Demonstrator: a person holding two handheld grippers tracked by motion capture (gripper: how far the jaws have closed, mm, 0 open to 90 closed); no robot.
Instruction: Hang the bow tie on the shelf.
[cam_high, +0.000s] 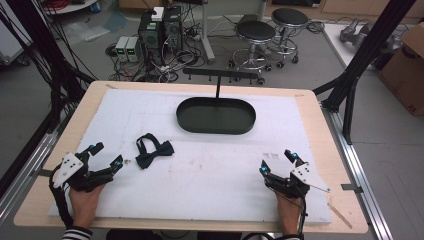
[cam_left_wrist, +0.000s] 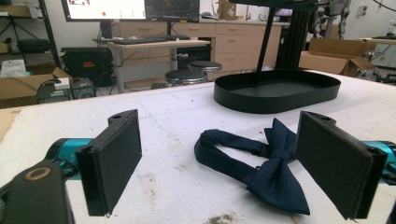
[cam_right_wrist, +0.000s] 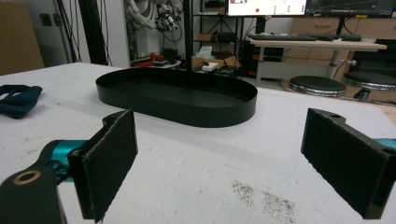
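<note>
You are at the approach stage: nothing is gripped yet. Your left tool (cam_high: 103, 156) rests low on the worktop (cam_high: 210, 170) with its jaws spread wide and nothing between the pads; the navy bow tie (cam_high: 152, 151) lies flat on the white cover just beside it, toward the middle of the worktop. In the left gripper view the bow tie (cam_left_wrist: 261, 161) sits ahead of the jaws and close to the far-side pad, not yet between them. Your right tool (cam_high: 278, 162) is likewise released, jaws apart, resting near the worktop's right side, well apart from the bow tie.

The black oval tray (cam_high: 216, 116) with its upright T-shaped stand (cam_high: 220, 76) stands near the far edge, empty as far as its floor shows.

Judgement: the next move calls for your left tool to advance and centre the knot or strap between the pads before closing; the fabric is thin and limp, so a low, level entry is needed.

Limits of view: the strap's clasp is too small to make out, and the stand's top is cut off in both gripper views.
</note>
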